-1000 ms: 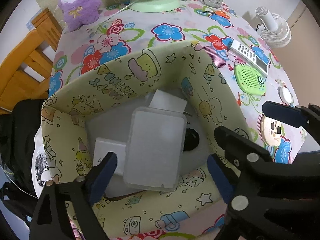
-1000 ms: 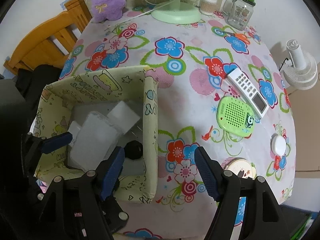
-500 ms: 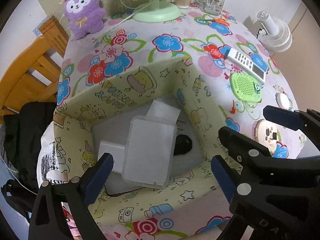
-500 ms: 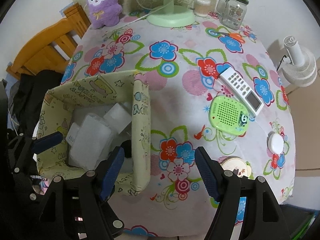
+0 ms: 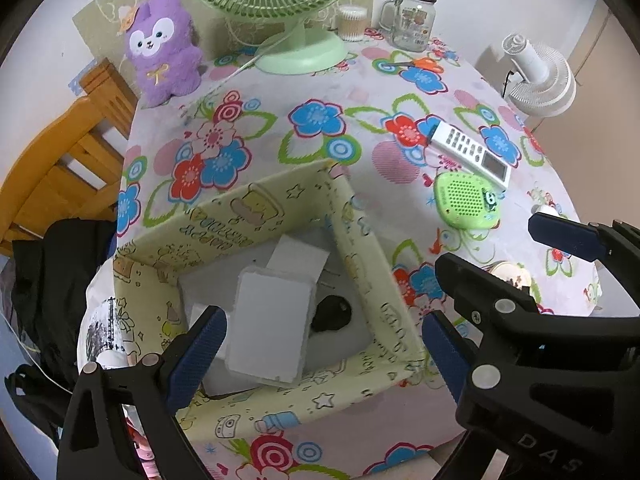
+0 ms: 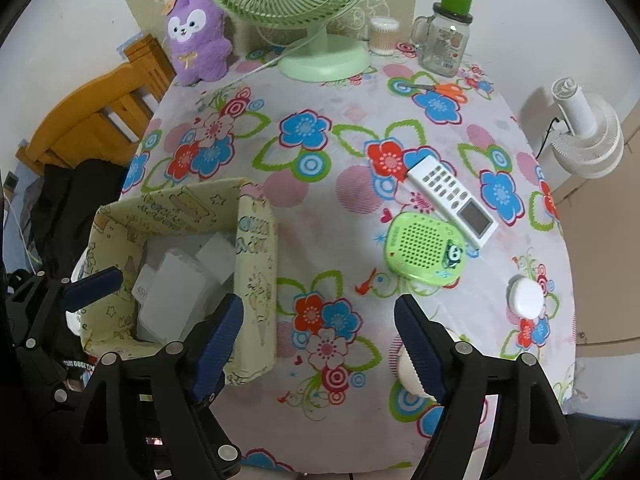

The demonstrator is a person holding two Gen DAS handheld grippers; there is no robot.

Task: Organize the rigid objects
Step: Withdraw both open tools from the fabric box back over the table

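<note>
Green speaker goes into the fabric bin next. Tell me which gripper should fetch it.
Right, probably. The right gripper hangs over bare tablecloth, empty, jaws opening, with the green perforated speaker just ahead. The left gripper sits above the yellow cartoon-print fabric bin, farther from it.

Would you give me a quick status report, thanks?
Left gripper open, empty; right gripper opening, empty. Clear case in yellow box. Remote unobstructed.

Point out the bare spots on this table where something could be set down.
Widest free patch: cloth between the bin, green fan and remote. Another lies between purple toy and bin. Crowded: right edge, around remote, green speaker and white disc.
</note>
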